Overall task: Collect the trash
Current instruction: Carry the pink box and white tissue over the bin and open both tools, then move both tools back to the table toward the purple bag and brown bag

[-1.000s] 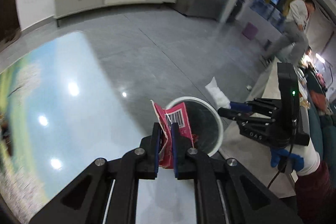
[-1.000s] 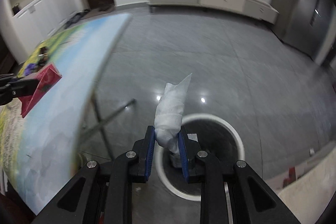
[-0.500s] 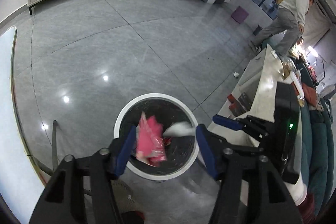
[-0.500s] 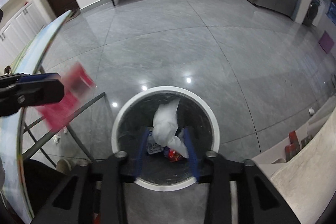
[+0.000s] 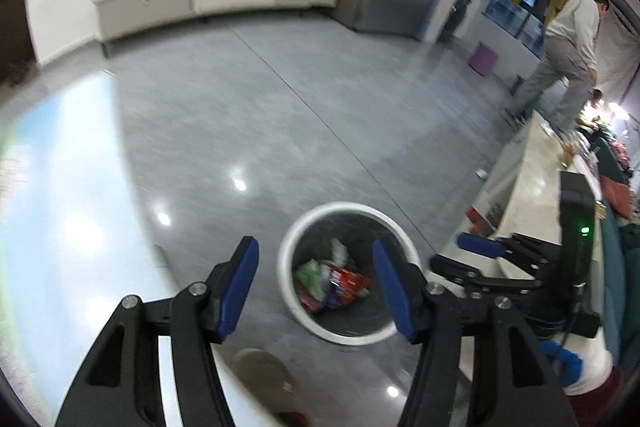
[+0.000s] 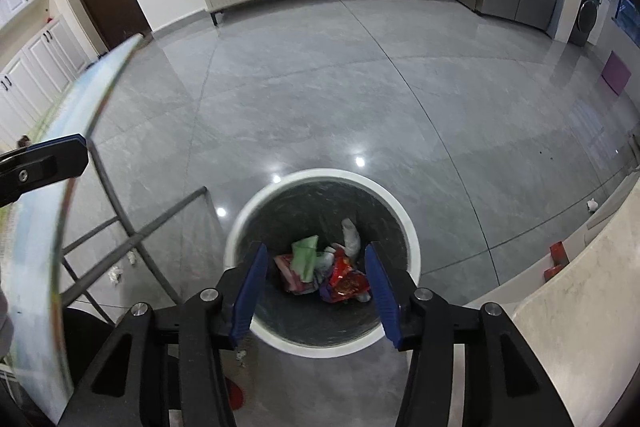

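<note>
Right wrist view: round white-rimmed waste bin with dark liner (image 6: pixel 322 187) directly below and ahead of right gripper (image 6: pixel 316 281), blue-padded fingers (image 6: pixel 250 287) spread wide, nothing between them. Crumpled wrappers and tissue, red, pink, green and white (image 6: pixel 324 267), lying at bottom of bin, framed between the two fingers. Bin on glossy grey tiled floor (image 6: pixel 320 99).

Left wrist view: left gripper (image 5: pixel 316 285) likewise wide open and empty, blurred, same bin (image 5: pixel 348 207) ahead and slightly right of its centre line. Right gripper (image 5: pixel 468 259) visible to right of bin, pointing left over rim.

Remaining trash, as far as visible: small white crumpled scraps of paper (image 6: pixel 118 273) on floor under near-left glass-topped counter with pale blue printed surface (image 6: pixel 40 227), among its grey metal legs (image 6: pixel 132 227); one more white scrap (image 6: pixel 591 205) far right by pale stone ledge (image 6: pixel 580 307). Scraps under counter to left of both grippers, low, well apart from bin; no clear long axis, too small to tell shape. Left gripper judged nearer to those, closer to counter edge; right gripper nearer to far-right scrap. Next reach likely downward and leftward, legs a probable obstacle to fingers.
</note>
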Demonstrator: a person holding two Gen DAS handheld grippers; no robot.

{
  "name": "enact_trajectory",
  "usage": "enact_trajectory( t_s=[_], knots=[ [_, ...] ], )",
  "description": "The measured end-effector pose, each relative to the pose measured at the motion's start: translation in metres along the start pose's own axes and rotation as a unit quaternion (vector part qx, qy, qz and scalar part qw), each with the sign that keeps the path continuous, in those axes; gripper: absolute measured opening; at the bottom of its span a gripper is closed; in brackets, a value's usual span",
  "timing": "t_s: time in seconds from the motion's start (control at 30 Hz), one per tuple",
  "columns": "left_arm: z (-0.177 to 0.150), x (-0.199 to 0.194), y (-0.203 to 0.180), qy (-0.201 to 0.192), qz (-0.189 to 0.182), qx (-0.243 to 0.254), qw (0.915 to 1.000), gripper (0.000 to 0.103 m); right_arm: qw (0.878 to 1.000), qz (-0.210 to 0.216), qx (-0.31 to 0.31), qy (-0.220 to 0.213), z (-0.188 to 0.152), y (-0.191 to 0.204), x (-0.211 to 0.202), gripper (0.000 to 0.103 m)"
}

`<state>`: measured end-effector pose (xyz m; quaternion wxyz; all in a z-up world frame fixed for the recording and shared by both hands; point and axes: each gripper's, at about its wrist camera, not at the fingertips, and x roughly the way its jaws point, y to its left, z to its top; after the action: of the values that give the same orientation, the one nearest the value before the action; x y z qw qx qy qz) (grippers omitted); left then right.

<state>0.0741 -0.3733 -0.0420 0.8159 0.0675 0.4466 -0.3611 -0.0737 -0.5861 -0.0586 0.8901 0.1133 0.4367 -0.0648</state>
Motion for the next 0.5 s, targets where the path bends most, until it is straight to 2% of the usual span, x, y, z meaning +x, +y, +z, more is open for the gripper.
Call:
enact_trajectory(
  t_s=[0.13, 0.27, 0.37, 0.5],
  knots=[
    [-0.012, -0.043, 0.017, -0.045, 0.052, 0.005, 0.9976, 0.058, 1.0, 0.012, -0.007, -0.023, 0.002, 0.021, -0.022, 0.053],
    [-0.029, -0.088, 0.041, -0.082, 0.108, 0.001, 0.9907, 0.058, 0.998, 0.027, -0.019, -0.045, 0.005, 0.047, -0.043, 0.057],
    [-0.042, -0.116, 0.064, -0.097, 0.143, -0.023, 0.9848, 0.058, 0.997, 0.04, -0.031, -0.06, 0.007, 0.07, -0.056, 0.06],
    [-0.06, -0.148, 0.099, -0.113, 0.169, -0.065, 0.9769, 0.063, 0.994, 0.058, -0.046, -0.078, 0.01, 0.104, -0.071, 0.065]
  ],
)
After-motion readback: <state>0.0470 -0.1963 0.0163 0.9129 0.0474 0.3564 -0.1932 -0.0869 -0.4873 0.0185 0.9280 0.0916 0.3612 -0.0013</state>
